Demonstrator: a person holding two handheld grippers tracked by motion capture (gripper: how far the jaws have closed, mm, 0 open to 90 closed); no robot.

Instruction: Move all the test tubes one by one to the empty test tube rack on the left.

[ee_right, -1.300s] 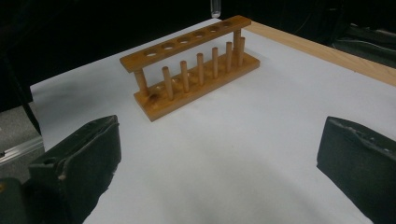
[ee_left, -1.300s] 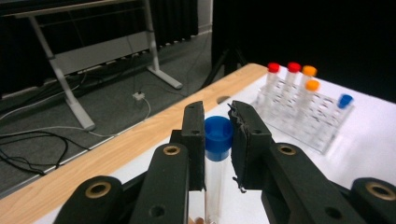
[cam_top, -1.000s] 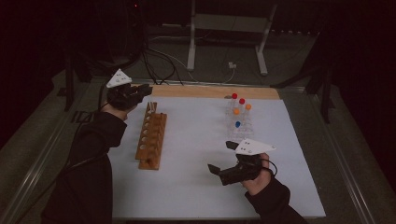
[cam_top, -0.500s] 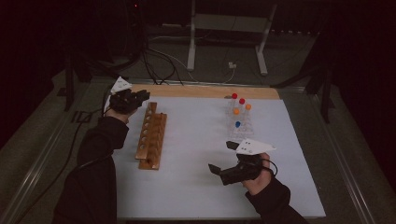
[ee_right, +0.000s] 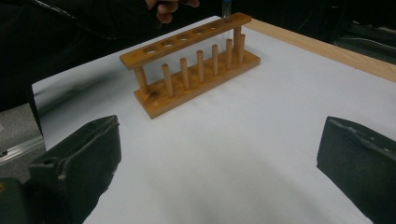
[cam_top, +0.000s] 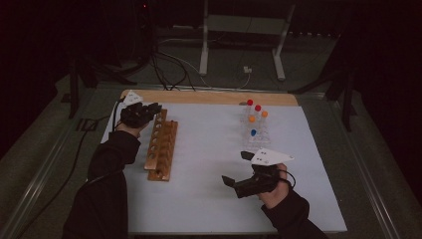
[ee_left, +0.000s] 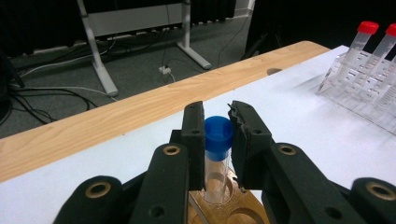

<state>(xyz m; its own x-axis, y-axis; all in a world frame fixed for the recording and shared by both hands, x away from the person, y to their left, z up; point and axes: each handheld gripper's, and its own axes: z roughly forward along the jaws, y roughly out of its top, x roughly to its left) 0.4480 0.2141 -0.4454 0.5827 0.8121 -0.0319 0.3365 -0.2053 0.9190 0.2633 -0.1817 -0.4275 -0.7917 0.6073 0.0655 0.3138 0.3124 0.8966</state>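
Note:
My left gripper point(ee_left: 218, 127) is shut on a clear tube with a blue cap point(ee_left: 218, 133). The tube stands upright, and its lower end sits in a hole at the far end of the wooden rack point(ee_left: 219, 207). In the high view the left gripper point(cam_top: 149, 112) is over that far end of the wooden rack point(cam_top: 161, 144). My right gripper point(cam_top: 237, 168) hovers open near the table's front right, with nothing between its jaws. In the right gripper view the gripper point(ee_right: 219, 163) faces the wooden rack point(ee_right: 196, 60), where the tube point(ee_right: 226, 9) rises from the far hole.
A clear plastic rack point(cam_top: 254, 127) holds several tubes with red, orange and blue caps at the back right; it is seen as well in the left gripper view as the clear rack point(ee_left: 369, 88). The white mat point(cam_top: 209, 149) lies on a wooden table. Cables and stand legs lie beyond.
My left gripper has come down with the blue-capped tube onto the far end of the wooden rack. The right gripper has stayed put.

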